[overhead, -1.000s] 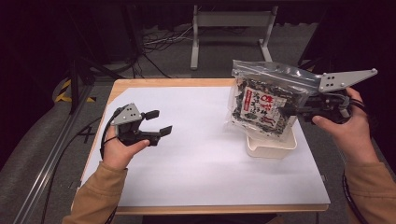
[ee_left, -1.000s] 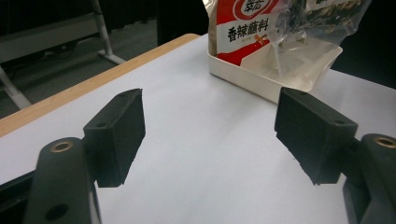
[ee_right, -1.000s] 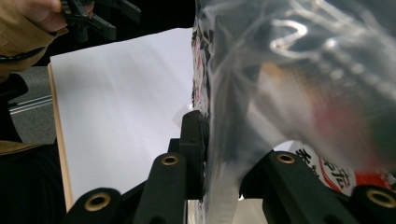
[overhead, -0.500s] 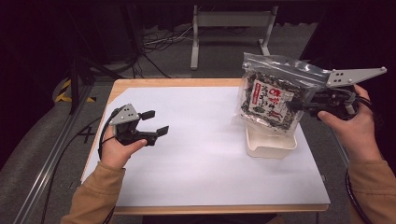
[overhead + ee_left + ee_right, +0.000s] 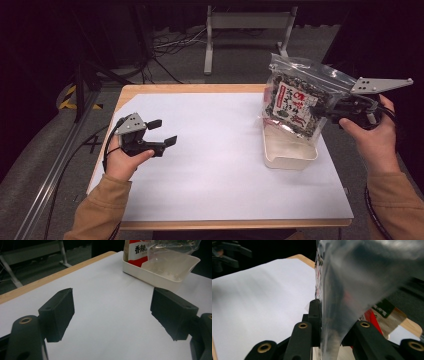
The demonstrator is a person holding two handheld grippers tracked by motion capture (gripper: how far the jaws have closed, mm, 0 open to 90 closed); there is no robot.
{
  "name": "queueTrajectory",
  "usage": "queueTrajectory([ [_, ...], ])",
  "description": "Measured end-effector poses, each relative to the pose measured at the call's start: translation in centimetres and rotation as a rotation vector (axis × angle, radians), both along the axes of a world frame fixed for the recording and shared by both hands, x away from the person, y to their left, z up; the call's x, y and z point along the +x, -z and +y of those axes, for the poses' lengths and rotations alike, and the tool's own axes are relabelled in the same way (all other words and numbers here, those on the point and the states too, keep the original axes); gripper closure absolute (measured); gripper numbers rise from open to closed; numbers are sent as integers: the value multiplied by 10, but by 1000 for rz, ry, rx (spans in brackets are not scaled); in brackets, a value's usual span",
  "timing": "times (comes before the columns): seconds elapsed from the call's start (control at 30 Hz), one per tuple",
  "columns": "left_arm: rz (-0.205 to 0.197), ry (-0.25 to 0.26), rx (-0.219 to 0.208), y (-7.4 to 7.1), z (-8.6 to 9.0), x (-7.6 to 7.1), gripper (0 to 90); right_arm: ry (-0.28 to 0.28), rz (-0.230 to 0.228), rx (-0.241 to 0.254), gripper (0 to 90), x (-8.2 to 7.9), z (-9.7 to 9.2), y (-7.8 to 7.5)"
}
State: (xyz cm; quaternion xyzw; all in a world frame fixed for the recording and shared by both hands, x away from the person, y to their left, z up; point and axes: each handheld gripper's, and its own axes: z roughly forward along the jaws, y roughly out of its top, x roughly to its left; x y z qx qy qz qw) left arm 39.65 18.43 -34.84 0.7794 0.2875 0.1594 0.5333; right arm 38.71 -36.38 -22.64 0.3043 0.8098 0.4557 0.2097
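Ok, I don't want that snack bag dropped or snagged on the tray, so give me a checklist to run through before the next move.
1. Right hand-held gripper clamped on the snack bag: ok, the jaws pinch the clear plastic in the right gripper view.
2. Bag above the white tray: ok, it hangs over the tray's far end.
3. Bag's lower edge touching the tray floor: cannot tell.
4. Left hand-held gripper free: ok, its jaws have just been opening and nothing is between them.
5. Left hand-held gripper away from the tray: ok, it sits over the white sheet, well apart.
6. Tray level on the sheet: ok.
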Motion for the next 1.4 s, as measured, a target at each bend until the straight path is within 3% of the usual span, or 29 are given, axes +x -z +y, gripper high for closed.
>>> queueTrajectory([
  [0.27, 11, -10, 2, 3, 4, 1, 199, 80, 10, 12, 751, 3, -5, 11],
  [0.4, 7, -8, 2, 4, 4, 2, 198, 90, 21, 0, 751, 3, -4, 16],
  [0.93, 19, -7, -3, 6, 5, 2, 192, 86, 46, -92, 753, 8, 7, 36],
  [1.4, 26, -7, 6, 10, 7, 2, 188, 76, 61, -111, 752, 12, 10, 63],
])
